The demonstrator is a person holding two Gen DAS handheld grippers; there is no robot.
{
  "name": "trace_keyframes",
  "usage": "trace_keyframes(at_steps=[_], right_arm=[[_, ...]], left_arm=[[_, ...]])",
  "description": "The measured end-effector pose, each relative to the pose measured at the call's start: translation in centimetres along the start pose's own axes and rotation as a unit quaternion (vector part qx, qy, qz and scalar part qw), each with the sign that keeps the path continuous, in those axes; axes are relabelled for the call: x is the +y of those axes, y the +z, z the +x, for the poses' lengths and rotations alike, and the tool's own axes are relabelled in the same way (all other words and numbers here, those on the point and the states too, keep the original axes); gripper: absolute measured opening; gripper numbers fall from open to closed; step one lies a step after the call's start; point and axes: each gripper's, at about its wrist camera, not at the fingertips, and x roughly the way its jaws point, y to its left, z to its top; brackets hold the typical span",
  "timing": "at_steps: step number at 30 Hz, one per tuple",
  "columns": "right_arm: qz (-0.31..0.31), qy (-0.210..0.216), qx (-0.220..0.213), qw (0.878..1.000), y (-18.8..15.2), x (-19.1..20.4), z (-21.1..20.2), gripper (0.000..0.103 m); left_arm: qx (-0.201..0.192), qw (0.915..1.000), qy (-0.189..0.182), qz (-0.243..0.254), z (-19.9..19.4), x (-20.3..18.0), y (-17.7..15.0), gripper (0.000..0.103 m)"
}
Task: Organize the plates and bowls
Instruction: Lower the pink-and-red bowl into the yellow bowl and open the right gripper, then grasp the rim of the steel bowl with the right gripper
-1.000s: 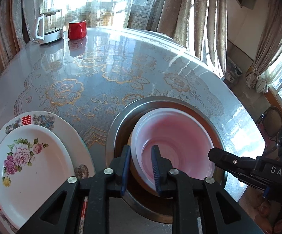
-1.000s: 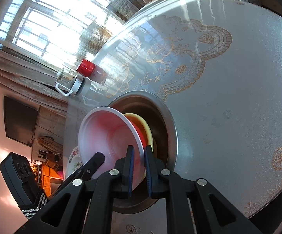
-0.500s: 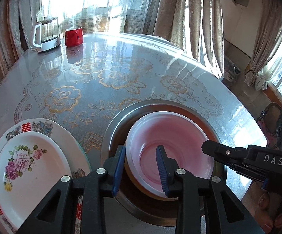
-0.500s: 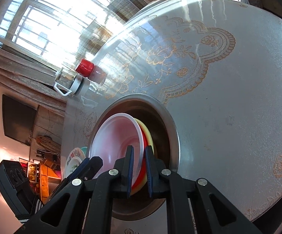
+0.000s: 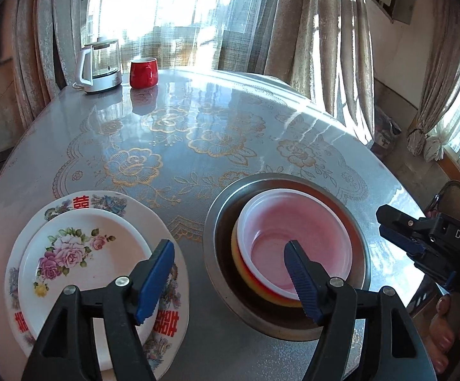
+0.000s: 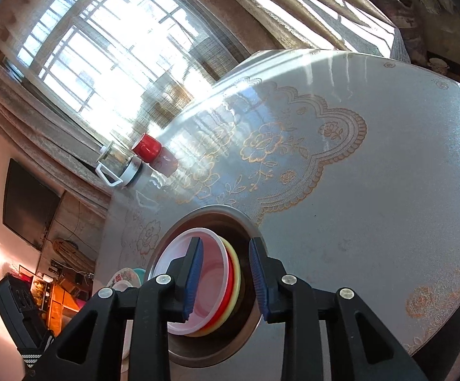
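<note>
A pink bowl (image 5: 296,231) sits nested in a red bowl and a yellow bowl (image 5: 241,270) inside a steel basin (image 5: 212,222). My left gripper (image 5: 228,281) hangs over the basin's near left rim with its jaws opening and its pads touching nothing. One finger is over the plates and the other over the pink bowl. My right gripper (image 6: 226,276) is also opening. The rims of the pink bowl (image 6: 215,268) and red bowl (image 6: 230,276) lie between its pads, untouched. A small flowered plate (image 5: 71,254) rests on a larger plate (image 5: 109,201).
A glass kettle (image 5: 99,66) and a red mug (image 5: 143,73) stand at the far edge of the round table (image 5: 198,120). Curtains and windows lie behind. The table edge (image 5: 398,190) drops off to the right, where my right gripper's body (image 5: 420,241) and a hand show.
Both grippers let go of the pink bowl's rim and opened. The bowl dropped level into the stack in the basin. Both grippers drew back and up a little.
</note>
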Motion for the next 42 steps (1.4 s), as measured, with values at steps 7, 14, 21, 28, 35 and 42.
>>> trace_keyframes(at_steps=[7,14,21,28,35,42], right_arm=[[0.01,-0.019,0.008,1.0,-0.9,-1.1,0.0,0.034],[0.015,-0.038,0.018,0.999,-1.6,-1.5,0.3,0.036],[0.011,-0.04,0.024,0.999,-2.2,-1.4,0.3,0.036],[0.005,-0.056,0.042,0.998,-2.4,-1.3,1.5,0.036],[-0.019,-0.065,0.064,0.996,-2.8,-1.3,3.1,0.031],[-0.03,-0.061,0.057,0.996,-2.2,-1.2,3.6,0.02]], left_arm=[[0.016,0.9997,0.013,0.011,-0.3,0.4,-1.7,0.072],[0.027,0.9996,-0.008,0.006,-0.7,0.5,-3.2,0.069],[0.032,0.9987,-0.03,-0.026,-1.0,1.2,-4.1,0.058],[0.027,0.9985,-0.038,-0.027,-1.0,1.2,-3.9,0.049],[0.043,0.9969,-0.064,-0.02,-0.5,0.3,-4.0,0.043],[0.059,0.9952,-0.075,-0.017,0.1,-0.3,-3.9,0.041]])
